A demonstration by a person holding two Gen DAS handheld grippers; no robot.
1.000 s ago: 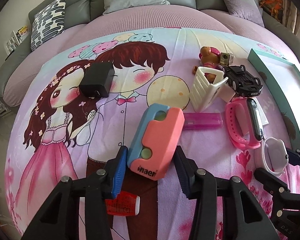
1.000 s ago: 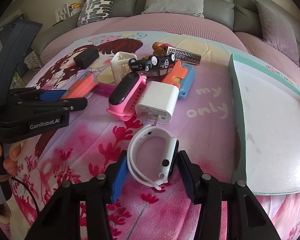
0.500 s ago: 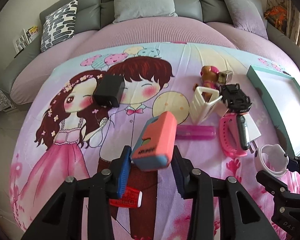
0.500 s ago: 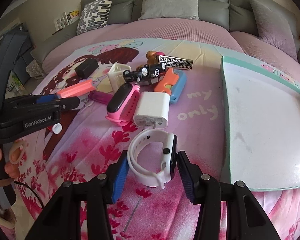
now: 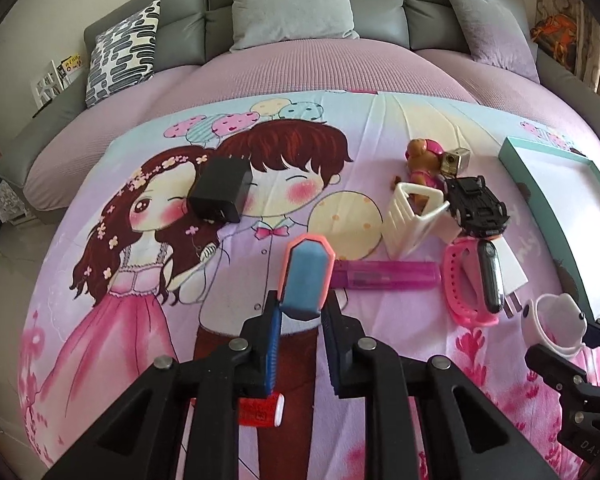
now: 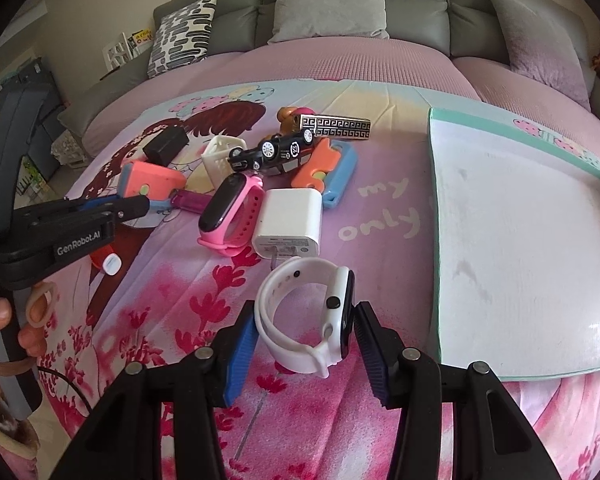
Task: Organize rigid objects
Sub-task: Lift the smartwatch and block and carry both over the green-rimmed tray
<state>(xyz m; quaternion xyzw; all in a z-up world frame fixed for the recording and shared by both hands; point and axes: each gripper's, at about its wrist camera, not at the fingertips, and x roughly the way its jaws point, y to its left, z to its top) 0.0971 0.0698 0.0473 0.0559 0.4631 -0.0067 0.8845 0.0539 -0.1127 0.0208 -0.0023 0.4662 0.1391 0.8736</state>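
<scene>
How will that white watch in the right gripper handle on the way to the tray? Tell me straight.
The white watch is clamped across its strap loop and case by the right gripper. The looped strap looks soft, so it may squash or flex. The glossy case may slip on the pads. It seems light, so carrying it to the tray should be easy.

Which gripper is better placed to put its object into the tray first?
Right. The right gripper holds the white watch just beside the tray; the left gripper, gripping the pink-blue toy, is farther away.

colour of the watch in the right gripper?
White band, black face: watch, clearest in the right wrist view.
</scene>
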